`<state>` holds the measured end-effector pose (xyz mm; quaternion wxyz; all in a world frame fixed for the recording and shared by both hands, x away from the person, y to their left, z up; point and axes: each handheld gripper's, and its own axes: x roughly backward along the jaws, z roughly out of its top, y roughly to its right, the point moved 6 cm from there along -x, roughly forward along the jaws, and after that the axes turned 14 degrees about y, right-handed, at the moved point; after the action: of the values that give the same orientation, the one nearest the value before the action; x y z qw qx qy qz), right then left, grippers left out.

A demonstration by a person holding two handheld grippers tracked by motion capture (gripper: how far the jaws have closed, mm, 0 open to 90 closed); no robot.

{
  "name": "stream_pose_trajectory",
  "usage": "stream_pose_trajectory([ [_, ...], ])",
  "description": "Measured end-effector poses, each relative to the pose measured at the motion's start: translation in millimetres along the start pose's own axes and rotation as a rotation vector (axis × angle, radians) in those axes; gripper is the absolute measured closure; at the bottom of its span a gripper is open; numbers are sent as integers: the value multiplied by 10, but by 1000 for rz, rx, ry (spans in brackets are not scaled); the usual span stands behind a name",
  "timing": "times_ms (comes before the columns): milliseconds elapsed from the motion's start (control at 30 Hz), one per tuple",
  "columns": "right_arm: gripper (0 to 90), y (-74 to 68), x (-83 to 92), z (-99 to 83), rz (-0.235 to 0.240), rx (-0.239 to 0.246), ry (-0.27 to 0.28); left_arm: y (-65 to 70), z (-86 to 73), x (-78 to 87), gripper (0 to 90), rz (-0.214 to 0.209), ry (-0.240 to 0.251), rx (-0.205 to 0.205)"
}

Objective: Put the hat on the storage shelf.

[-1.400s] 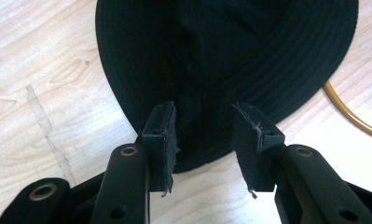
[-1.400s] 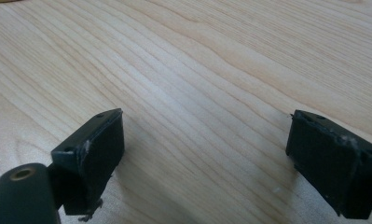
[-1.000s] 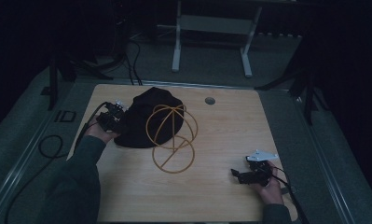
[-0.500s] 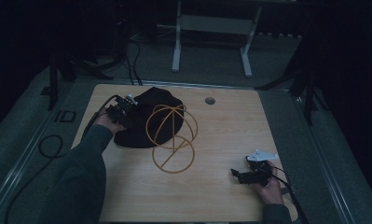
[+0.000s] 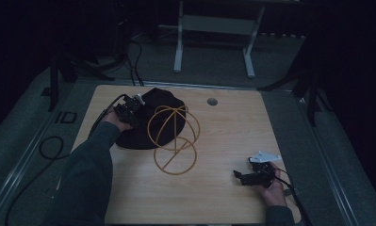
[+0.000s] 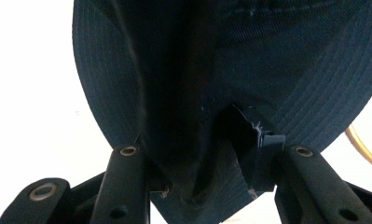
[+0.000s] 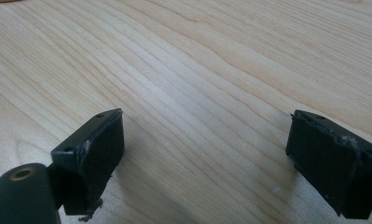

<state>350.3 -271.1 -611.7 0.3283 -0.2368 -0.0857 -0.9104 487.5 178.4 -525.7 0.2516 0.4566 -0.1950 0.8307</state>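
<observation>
Since a second ago my left gripper (image 5: pixel 134 104) has travelled from the table's left edge up onto the dark cap (image 6: pixel 267 84), and its fingers (image 6: pixel 249 140) now pinch a fold of the stitched fabric between them. Just beyond that cap stands the gold wire frame (image 5: pixel 174 140), touching it. My right gripper (image 7: pixel 204 158) hovers low over the bare wooden table (image 7: pixel 211 70), fingers spread wide with nothing between them, well apart from both.
</observation>
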Motion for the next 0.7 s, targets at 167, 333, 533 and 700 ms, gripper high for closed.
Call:
stream_pose_trajectory([
  [167,112,0,0,0,0,0,0,-31,26,-30,605,-11,11,19],
  [333,112,0,0,0,0,0,0,-37,30,-51,642,-24,3,20],
  [533,112,0,0,0,0,0,0,-22,15,-66,757,-21,-23,6],
  [700,112,0,0,0,0,0,0,-13,3,-47,858,-19,-42,0],
])
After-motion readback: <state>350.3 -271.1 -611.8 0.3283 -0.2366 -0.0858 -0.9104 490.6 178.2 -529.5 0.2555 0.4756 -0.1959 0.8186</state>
